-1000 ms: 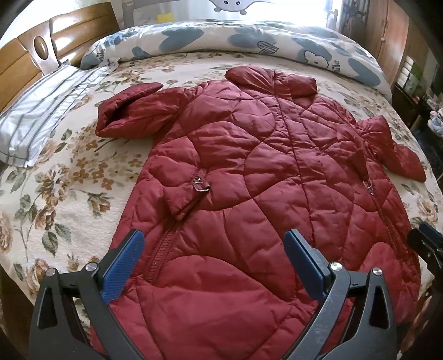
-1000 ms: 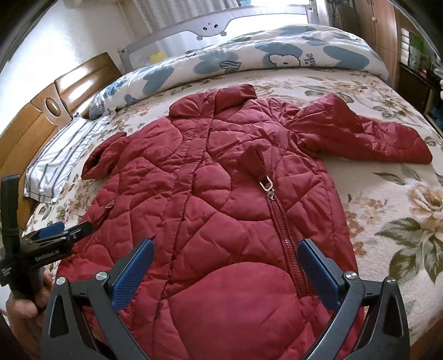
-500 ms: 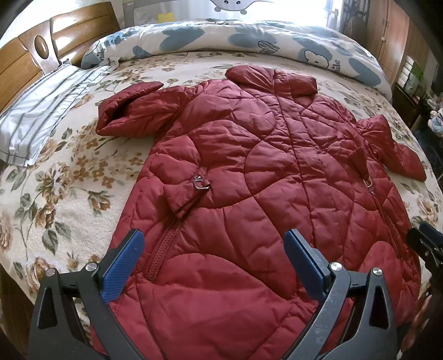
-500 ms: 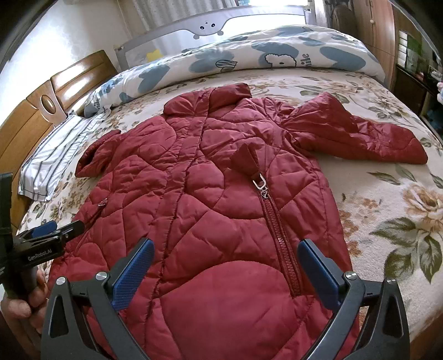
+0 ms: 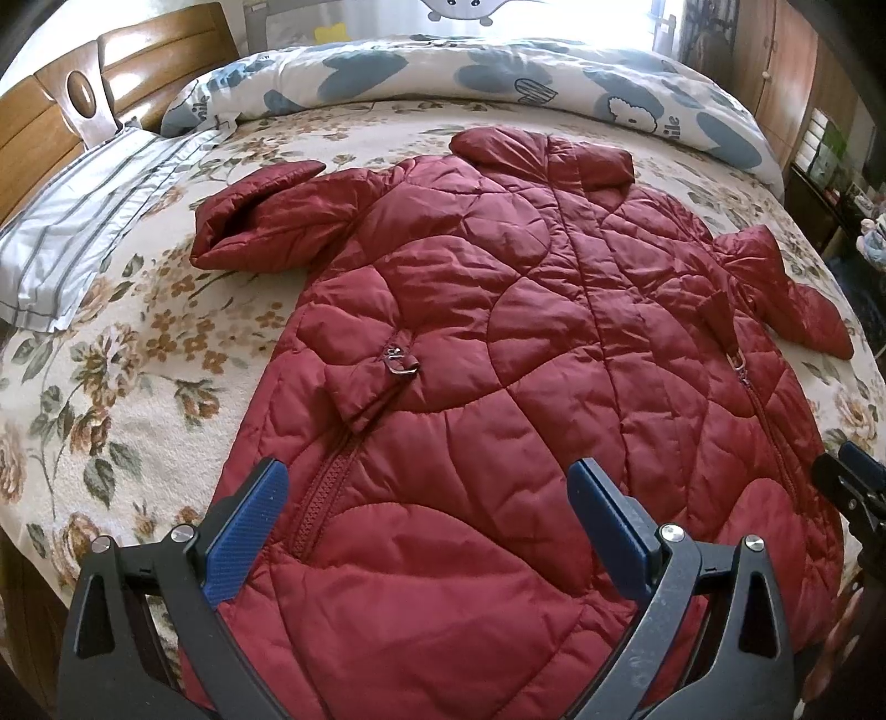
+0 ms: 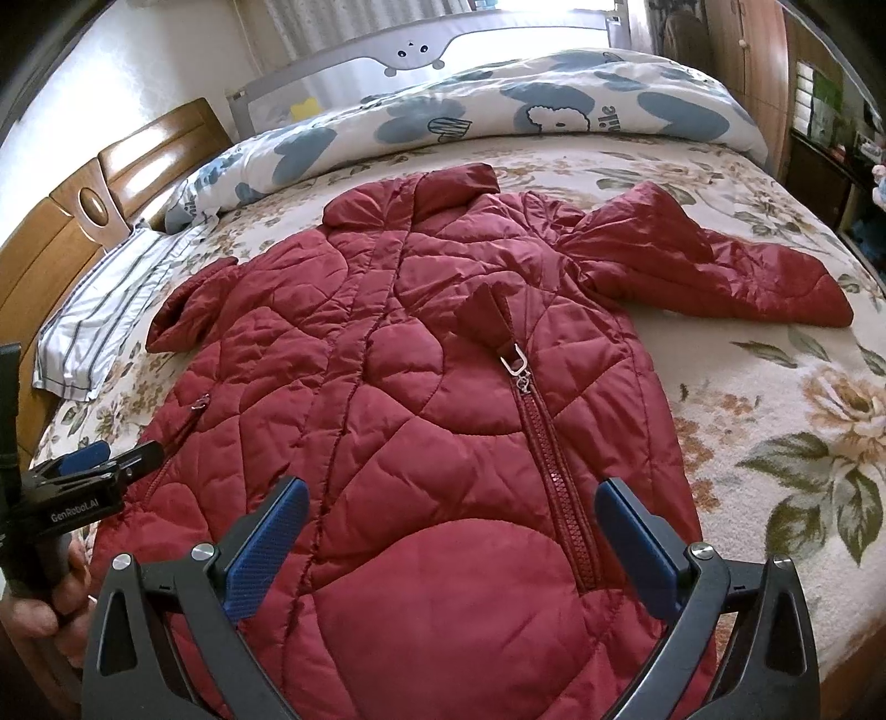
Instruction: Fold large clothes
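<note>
The left gripper (image 5: 423,515) and right gripper (image 6: 451,534) are hovering wide open, gripping nothing; the red quilted coat (image 5: 531,354) is lying flat, unfolded, directly beneath and ahead of them, so folding is not yet begun.

Light: daylight from window (image 5: 587,14) at 12 o'clock, blown out
Sheen: soft on coat (image 5: 526,343)
Edges: fisheye bend, dark corners

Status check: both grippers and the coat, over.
Left gripper open, right gripper open, both above the hem, holding nothing. Red quilted coat flat on the bed, sleeves out, unfolded. Nothing in the way.
</note>
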### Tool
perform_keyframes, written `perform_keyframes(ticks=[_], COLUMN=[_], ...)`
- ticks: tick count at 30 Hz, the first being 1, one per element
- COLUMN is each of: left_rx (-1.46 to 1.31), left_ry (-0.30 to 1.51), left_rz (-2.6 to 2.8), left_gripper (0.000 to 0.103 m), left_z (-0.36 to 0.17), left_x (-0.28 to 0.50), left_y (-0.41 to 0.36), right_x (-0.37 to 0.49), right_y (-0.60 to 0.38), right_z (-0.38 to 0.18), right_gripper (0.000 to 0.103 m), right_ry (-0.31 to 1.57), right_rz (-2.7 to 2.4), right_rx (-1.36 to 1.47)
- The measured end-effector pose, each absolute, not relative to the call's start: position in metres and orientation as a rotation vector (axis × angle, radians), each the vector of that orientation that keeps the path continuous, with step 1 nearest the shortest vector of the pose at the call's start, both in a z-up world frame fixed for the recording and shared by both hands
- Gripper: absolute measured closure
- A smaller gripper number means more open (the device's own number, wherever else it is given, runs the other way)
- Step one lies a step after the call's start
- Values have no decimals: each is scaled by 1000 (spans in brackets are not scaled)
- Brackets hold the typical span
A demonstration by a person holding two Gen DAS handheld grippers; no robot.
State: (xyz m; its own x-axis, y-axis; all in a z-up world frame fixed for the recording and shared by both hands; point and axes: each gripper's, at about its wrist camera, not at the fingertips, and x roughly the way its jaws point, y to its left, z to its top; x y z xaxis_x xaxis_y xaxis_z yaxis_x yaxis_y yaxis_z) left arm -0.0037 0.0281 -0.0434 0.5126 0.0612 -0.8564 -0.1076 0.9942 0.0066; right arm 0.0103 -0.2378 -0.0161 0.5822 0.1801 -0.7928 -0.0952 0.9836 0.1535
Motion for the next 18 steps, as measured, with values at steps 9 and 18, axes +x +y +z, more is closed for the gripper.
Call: perform_keyframes(ticks=[9, 18], left_rx=[-47, -30], left_ry=[1029, 1025], left_rz=[102, 109], left_gripper=[1, 1], left_z=[-44, -43], left_x=[-3, -3], left_y=[27, 24], right_x=[10, 10], right_y=[-238, -239], right_z=[-18, -19], right_gripper=[0, 0], right_ry=[938, 936], right_rz=[160, 160], right_rx=[99, 103])
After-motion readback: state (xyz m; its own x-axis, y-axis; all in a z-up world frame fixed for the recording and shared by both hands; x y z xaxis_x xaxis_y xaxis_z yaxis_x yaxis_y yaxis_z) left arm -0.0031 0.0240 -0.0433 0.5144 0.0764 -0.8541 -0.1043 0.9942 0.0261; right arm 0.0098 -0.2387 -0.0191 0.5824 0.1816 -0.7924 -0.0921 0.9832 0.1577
